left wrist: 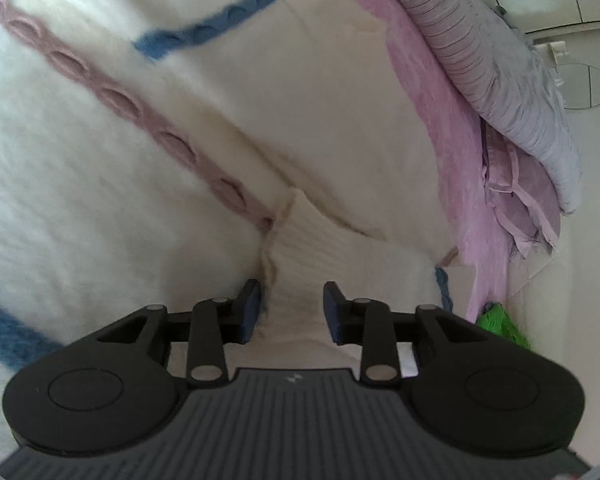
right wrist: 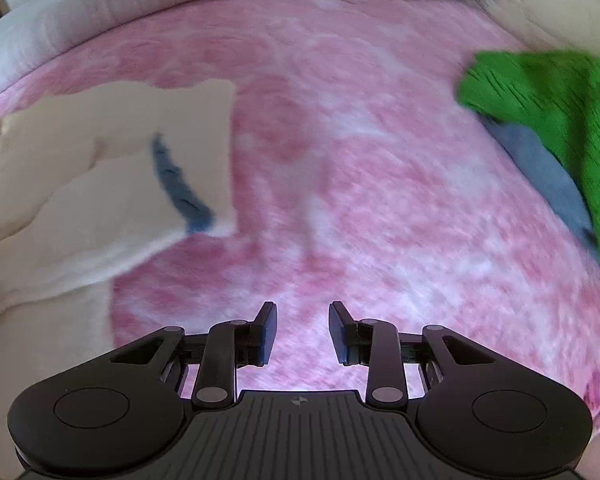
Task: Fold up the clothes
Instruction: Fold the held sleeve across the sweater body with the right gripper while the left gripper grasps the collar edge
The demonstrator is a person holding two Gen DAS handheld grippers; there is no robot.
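Observation:
A cream fuzzy sweater (left wrist: 100, 160) with a pink cable stripe (left wrist: 120, 96) and blue stripes (left wrist: 204, 28) fills the left wrist view. Its ribbed cuff (left wrist: 312, 236) runs down between the fingers of my left gripper (left wrist: 292, 312), whose jaws stand apart on either side of it; I see no pad pressing the knit. In the right wrist view my right gripper (right wrist: 303, 332) is open over the pink blanket (right wrist: 340, 160) with nothing between its fingers. A folded part of the sweater (right wrist: 120, 160) lies to its left.
A green knit garment (right wrist: 548, 120) lies on a grey-blue cloth (right wrist: 540, 172) at the right of the blanket. A grey striped cloth (left wrist: 480, 60) and mauve folded fabric (left wrist: 520, 200) are heaped at the blanket's far side. White bedding (right wrist: 100, 8) borders the top left.

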